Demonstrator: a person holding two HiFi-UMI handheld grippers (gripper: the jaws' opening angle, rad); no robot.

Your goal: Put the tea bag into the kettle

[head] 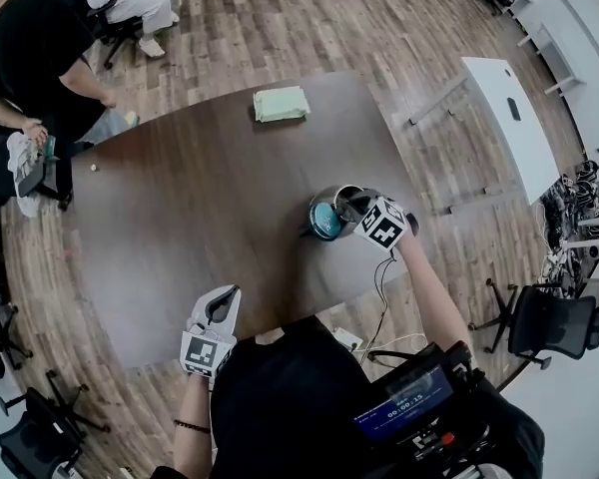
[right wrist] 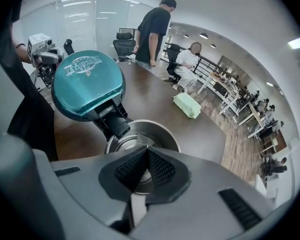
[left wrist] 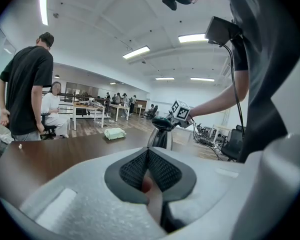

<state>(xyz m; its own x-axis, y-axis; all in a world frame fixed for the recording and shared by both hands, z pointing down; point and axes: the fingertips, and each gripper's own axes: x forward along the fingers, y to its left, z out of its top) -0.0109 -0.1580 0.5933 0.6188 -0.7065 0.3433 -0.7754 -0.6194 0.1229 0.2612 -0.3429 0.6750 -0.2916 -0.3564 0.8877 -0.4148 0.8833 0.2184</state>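
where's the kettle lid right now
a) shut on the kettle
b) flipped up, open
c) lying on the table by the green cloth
b: the teal lid stands tipped up on its hinge, and the mouth of the kettle lies open just beyond the right claw.

bright, even light falls from ceiling strips (left wrist: 136, 52) overhead, with a soft sheen on the desk (head: 200, 208). my views bend toward dark corners, and my jaws blur up close.
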